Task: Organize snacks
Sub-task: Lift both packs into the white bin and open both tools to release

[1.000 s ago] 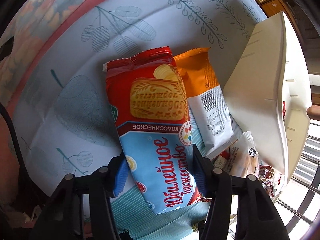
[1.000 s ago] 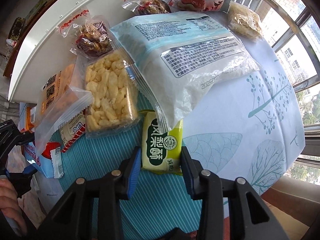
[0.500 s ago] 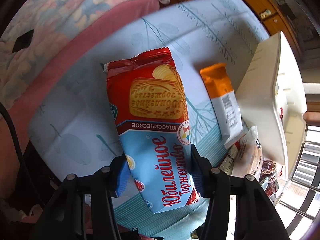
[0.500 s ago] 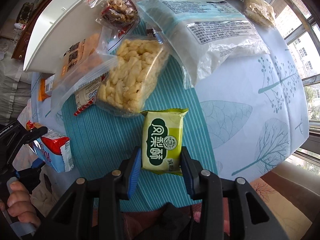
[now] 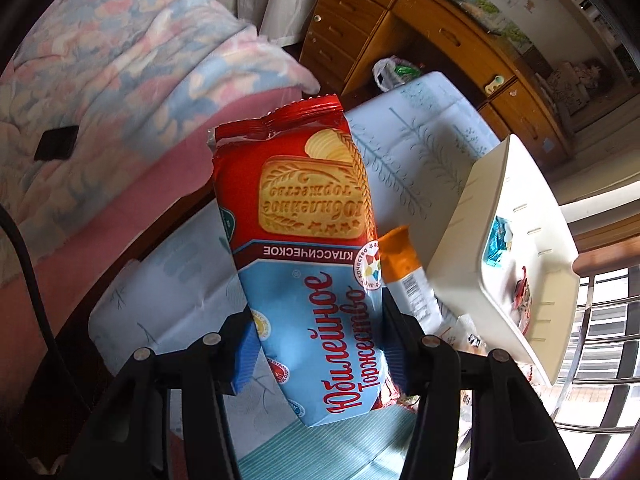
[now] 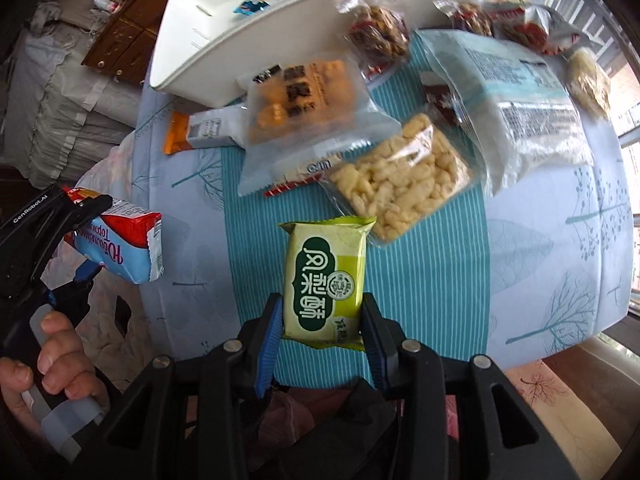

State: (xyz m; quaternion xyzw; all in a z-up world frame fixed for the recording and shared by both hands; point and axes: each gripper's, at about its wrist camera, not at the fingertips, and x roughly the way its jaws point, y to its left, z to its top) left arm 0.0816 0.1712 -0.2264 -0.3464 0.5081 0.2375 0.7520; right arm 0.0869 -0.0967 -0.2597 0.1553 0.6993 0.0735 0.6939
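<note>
My left gripper (image 5: 320,354) is shut on a red and blue biscuit packet (image 5: 304,248), held up above the table. The same packet (image 6: 120,240) and the left gripper (image 6: 86,240) show at the left of the right wrist view, with a hand (image 6: 48,356) on the handle. My right gripper (image 6: 322,322) is shut on a small green pastry packet (image 6: 326,280), lifted over the striped cloth (image 6: 420,272). A white bin (image 5: 472,248) stands at the table's far side, also seen as the white bin (image 6: 256,36) in the right wrist view.
Several loose snack bags lie on the table: a puffed-snack bag (image 6: 396,184), an orange cracker bag (image 6: 308,96), a large white bag (image 6: 516,104), nut packets (image 6: 376,32) and an orange-ended bar (image 6: 200,130). A wooden dresser (image 5: 420,28) and a bed with a quilt (image 5: 100,80) stand beyond.
Both grippers rose from the table with their packets. The left view tilted up toward the dresser and bin; the green packet came clear of the big white bag.
</note>
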